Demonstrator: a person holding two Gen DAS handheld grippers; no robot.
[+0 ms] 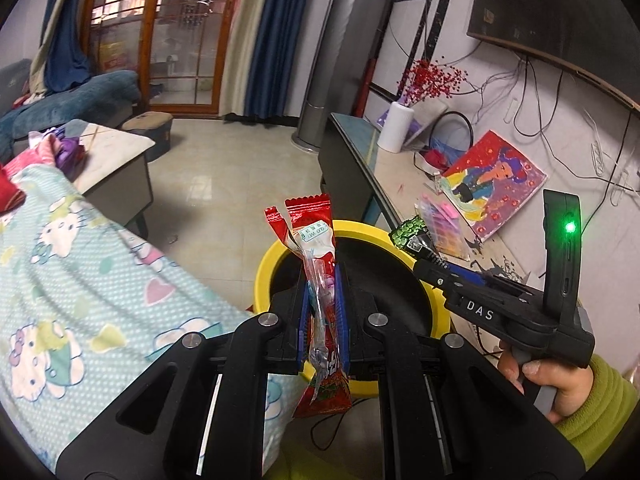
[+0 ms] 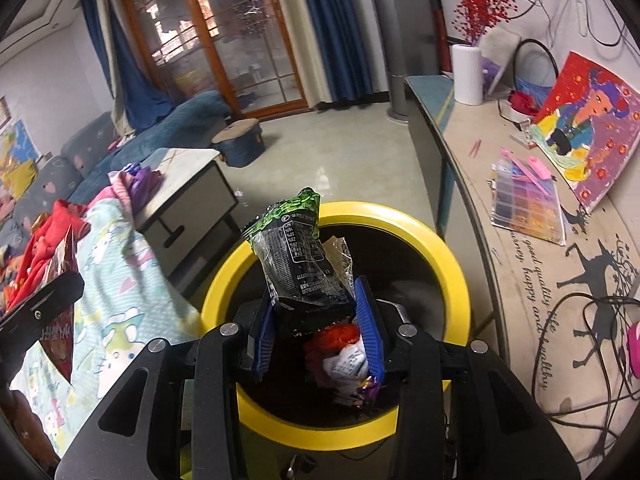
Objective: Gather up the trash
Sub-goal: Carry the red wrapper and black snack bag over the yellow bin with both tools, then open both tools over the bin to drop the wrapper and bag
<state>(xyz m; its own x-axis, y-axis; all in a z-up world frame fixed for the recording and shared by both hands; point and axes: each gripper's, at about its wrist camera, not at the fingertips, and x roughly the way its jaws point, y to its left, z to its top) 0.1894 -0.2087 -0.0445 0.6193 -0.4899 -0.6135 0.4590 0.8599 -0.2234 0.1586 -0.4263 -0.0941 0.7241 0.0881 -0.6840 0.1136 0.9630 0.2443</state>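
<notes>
While both tools hang over it, the round black bin with the bright yellow rim [image 2: 452,264] sits on the pale tiled floor [image 1: 224,168], between the long grey TV bench [image 2: 536,280] on one side & the mint cartoon-print blanket [image 1: 100,280] on the other. Bench carries a red-bordered painted portrait canvas [image 2: 592,132] leaning on the wall, a clear plastic bead box w/ coloured compartments [image 2: 528,204], and a white ribbed cylinder vase w/ red berry sprigs [image 2: 467,74] at the far end. Grey coffee table [image 1: 116,168] beyond the blanket, blue sofa [image 2: 176,120] further back.

Left gripper [image 1: 322,280]: blue pads clenched tight on a long red foil snack wrapper w/ a clear window strip [image 1: 316,264] — wrapper upright, top poking above the fingers, bottom end dangling below, all right over the bin mouth.

Right gripper [image 2: 316,308]: jaws noticeably wider apart, but the black-and-green crinkly plastic snack bag [image 2: 296,256] is wedged between the blue fingers [image 2: 370,324], so it's gripping that one, bag standing up above the bin opening. In the left cam that same bag [image 1: 412,232] sticks out past the yellow rim.

Down inside the bin: crumpled red-and-white wrapper [image 2: 344,352] & a small purple foil scrap [image 2: 368,392] beside it, both on the dark bottom
</notes>
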